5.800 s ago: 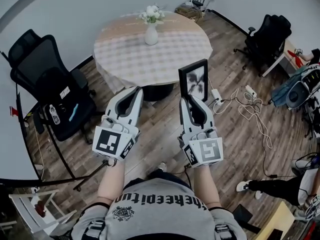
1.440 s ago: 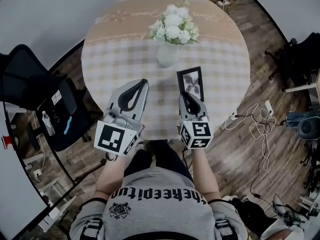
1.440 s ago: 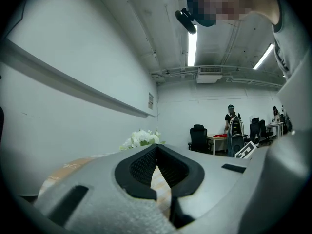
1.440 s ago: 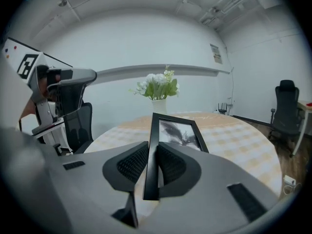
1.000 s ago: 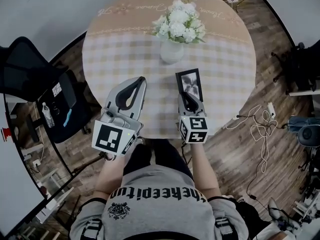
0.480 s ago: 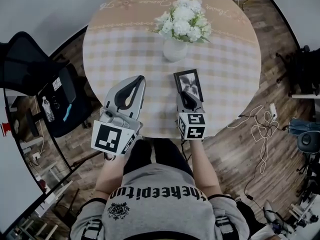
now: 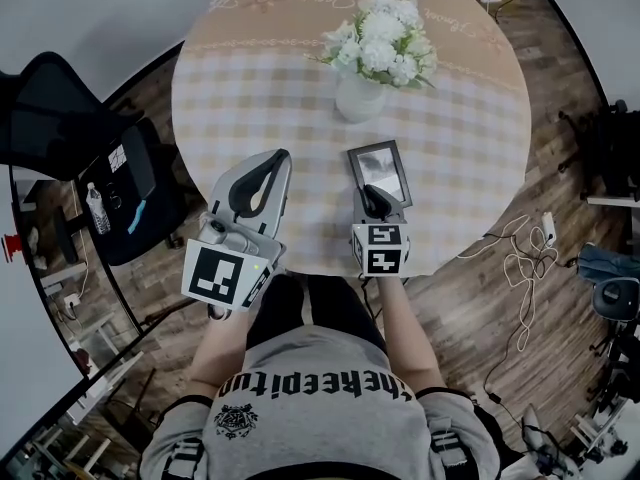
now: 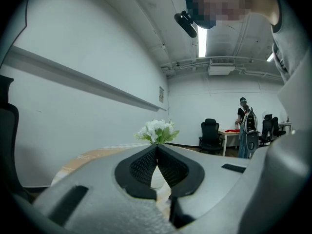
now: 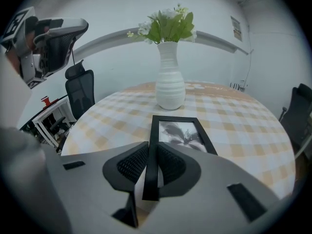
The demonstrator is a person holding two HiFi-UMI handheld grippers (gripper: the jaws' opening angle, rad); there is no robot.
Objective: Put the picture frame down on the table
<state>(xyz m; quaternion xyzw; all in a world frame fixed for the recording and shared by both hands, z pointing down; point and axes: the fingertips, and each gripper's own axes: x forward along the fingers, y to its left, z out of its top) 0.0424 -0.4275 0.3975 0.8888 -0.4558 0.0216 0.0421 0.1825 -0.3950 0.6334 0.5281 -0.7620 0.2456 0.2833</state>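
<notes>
- Two grippers out over the near side of the round table [image 7: 250, 78], side by side and apart from each other.
- Clamps the picture frame [image 7: 380, 171] by its near edge in the right gripper [image 7: 372, 194], with the dark rim pinched between the ribbed pads [image 9: 130, 164].
- Tips the frame far back, almost flat, picture side up, low over the checked cloth; cannot tell whether its far end touches.
- Sets it just on the near side of the white vase [image 7: 358, 98], apart from it and right of the table's middle.
- Holds the left gripper [image 7: 272, 160] closed on nothing, jaw tips meeting, lifted above the cloth to the left of the frame.
- Carries white flowers [image 7: 385, 38] with green leaves in the vase, which stands upright.
- Beyond the table: black office chair [image 7: 60, 118] at the left, a water bottle [image 7: 97, 208] near it, and loose cables [image 7: 520, 258] on the wood floor at the right.
</notes>
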